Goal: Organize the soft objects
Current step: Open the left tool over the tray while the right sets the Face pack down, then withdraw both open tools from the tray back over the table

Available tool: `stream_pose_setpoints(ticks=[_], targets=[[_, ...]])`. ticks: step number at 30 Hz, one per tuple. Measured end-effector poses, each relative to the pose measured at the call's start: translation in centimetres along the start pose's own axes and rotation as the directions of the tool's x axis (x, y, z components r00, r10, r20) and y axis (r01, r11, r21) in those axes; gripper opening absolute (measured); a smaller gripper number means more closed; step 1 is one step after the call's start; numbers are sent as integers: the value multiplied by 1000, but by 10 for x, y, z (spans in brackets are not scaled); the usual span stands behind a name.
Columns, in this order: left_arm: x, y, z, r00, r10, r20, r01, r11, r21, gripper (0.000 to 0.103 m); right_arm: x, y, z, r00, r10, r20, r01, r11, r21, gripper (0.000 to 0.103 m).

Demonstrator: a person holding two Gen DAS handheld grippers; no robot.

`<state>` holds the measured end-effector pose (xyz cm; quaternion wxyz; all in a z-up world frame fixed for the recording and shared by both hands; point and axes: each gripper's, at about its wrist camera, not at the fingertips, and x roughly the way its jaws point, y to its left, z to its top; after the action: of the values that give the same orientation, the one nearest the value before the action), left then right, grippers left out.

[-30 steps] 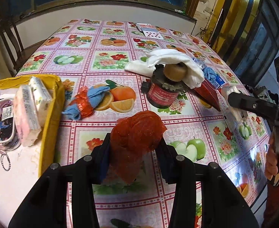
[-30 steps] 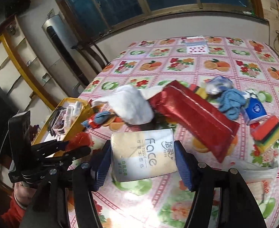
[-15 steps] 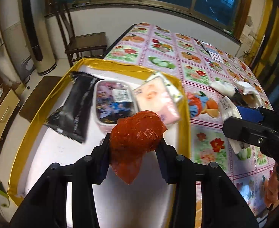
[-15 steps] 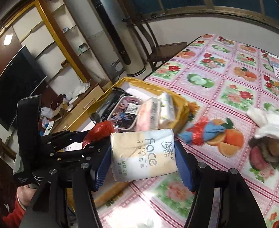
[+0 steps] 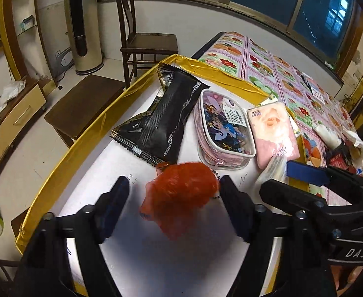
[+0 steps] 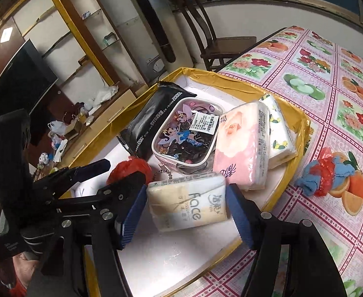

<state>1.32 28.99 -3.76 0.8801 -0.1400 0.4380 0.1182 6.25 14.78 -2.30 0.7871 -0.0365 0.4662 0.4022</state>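
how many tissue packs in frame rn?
3. Pink rose-print tissue pack and white floral tissue pack lean side by side in the gold-rimmed tray; the "face" tissue pack sits between the right gripper's open fingers. More may be hidden.

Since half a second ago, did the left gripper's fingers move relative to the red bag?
Yes. The left gripper has opened: both fingers now stand clear of the red plastic bag, which sits in the gold-rimmed tray near the black packet.

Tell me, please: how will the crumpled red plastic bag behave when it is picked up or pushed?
The red plastic bag looks thin and crumpled, so probably very light and floppy. Squeezed, it would likely collapse and spring back; pushed, it may slide over the smooth white tray.
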Motion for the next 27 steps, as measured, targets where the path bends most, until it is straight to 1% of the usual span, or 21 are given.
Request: stream_pose_setpoints(ticks=[1,3,5,7,9,12,14,17,19,22,24,27], targets=[[-2,1,0,1000,-4,8,4,1000,-10,82,-4,-3,-1,1000,4,8,-4,1000,12,69],[-6,0,-2,1000,15,19,-15,1000,-16,82,-15,-7,-4,1000,11,23,-12,999,32,69],[-14,-1,-4,999,10,31,-9,1000,-17,82,-30,-13,-12,999,27,48,-30,998,60,70],[-26,-6,-9,998,15,68,-14,1000,-13,82,-51,-18,-25,995,49,85,-56,995,77,72],[-38,-17,-15,992,41,119,-42,999,3,82,-74,-24,-43,991,36,131,-47,996,78,74],[-52,-41,-24,983,42,181,-50,998,41,82,-110,-35,-75,975,-53,216,39,997,65,78],[-58,-59,-32,977,25,213,-38,998,58,82,-134,-45,-100,952,-146,269,133,989,66,82],[-63,-91,-42,970,1,244,-25,995,93,82,-162,-64,-132,920,-256,297,239,966,94,82],[-62,-115,-46,968,-20,249,-13,992,129,82,-177,-79,-150,904,-307,297,282,951,127,82],[-59,-149,-52,970,-61,235,19,984,178,82,-198,-100,-173,883,-360,300,315,930,189,83],[-58,-169,-56,970,-73,233,22,976,216,82,-214,-116,-188,870,-385,307,321,916,240,84],[-59,-195,-64,970,-78,232,14,965,263,82,-231,-137,-203,858,-406,315,314,899,305,85]])
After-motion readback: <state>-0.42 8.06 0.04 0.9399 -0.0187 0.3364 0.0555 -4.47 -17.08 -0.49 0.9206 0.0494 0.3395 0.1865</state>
